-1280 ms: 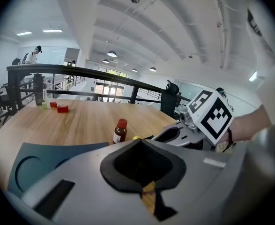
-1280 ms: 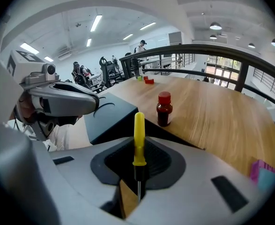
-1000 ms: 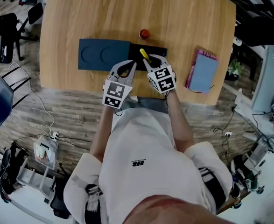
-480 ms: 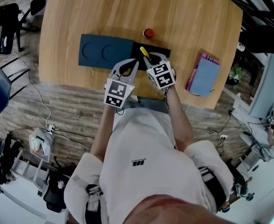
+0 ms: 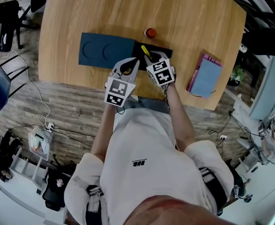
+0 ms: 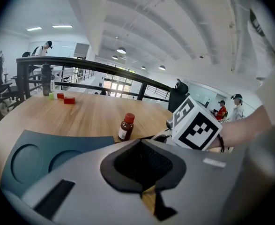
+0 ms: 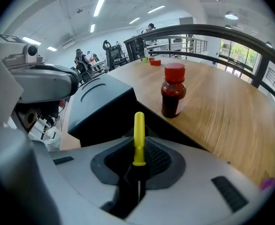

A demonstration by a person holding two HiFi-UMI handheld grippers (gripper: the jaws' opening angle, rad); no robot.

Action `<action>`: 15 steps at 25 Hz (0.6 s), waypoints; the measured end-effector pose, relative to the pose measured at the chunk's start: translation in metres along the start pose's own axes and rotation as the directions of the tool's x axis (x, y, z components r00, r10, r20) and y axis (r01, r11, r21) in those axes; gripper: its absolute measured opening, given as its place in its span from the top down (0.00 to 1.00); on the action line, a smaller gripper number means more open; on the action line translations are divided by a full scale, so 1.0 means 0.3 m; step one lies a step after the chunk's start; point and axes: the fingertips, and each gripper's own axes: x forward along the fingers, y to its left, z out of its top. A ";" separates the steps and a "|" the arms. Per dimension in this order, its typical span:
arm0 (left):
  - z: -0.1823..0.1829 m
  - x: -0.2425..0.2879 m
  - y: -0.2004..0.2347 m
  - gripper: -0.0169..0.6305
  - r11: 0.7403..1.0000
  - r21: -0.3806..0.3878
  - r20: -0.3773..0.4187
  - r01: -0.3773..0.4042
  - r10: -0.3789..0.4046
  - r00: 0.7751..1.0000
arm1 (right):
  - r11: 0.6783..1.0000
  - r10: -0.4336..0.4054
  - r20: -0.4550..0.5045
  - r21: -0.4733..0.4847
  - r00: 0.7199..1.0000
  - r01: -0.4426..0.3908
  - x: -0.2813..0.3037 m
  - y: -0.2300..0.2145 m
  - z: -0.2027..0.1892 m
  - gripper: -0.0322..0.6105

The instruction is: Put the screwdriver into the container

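Note:
A screwdriver with a yellow handle [image 7: 138, 129] [image 5: 145, 51] stands gripped between the jaws of my right gripper [image 7: 136, 168] [image 5: 152, 60], which is shut on it. It hangs over the near edge of the black container [image 5: 161, 51] [image 7: 174, 130]. A dark blue tray [image 5: 105, 51] [image 6: 29, 153] with two round hollows lies against the container's left side. My left gripper [image 5: 127, 65] [image 6: 142, 165] is shut with nothing in it, just left of the right one and over the tray's near right corner.
A small brown bottle with a red cap [image 5: 150, 32] [image 7: 173, 95] [image 6: 125, 126] stands just beyond the container. A pink and blue notebook [image 5: 204, 77] lies at the table's right. Small red and green blocks [image 6: 64, 98] sit at the far edge. The table's near edge [image 5: 90, 87] is under my hands.
Both grippers hold almost the same place over the container's near edge. The right one still grips the screwdriver; only the head view has shifted slightly.

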 end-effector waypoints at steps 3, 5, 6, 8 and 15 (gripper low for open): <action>0.000 -0.002 0.004 0.96 1.000 0.000 -0.001 0.000 0.000 1.000 | 1.000 -0.001 -0.021 -0.005 1.000 0.001 0.013 0.003 -0.007 0.85; -0.001 -0.004 0.007 0.96 1.000 0.000 -0.002 -0.001 0.001 1.000 | 1.000 -0.001 -0.030 -0.007 1.000 0.001 0.019 0.006 -0.008 0.85; 0.000 -0.007 0.009 0.96 1.000 0.001 -0.002 -0.001 0.001 1.000 | 1.000 -0.001 -0.031 -0.006 1.000 0.000 0.019 0.009 -0.005 0.85; 0.001 -0.012 0.012 0.96 1.000 0.001 -0.002 -0.002 0.002 1.000 | 1.000 0.001 -0.034 -0.006 0.999 -0.001 0.019 0.013 0.000 0.85; 0.001 -0.025 0.021 0.96 1.000 0.004 0.001 -0.004 0.004 1.000 | 1.000 -0.004 -0.038 -0.017 0.999 0.004 0.033 0.012 0.000 0.85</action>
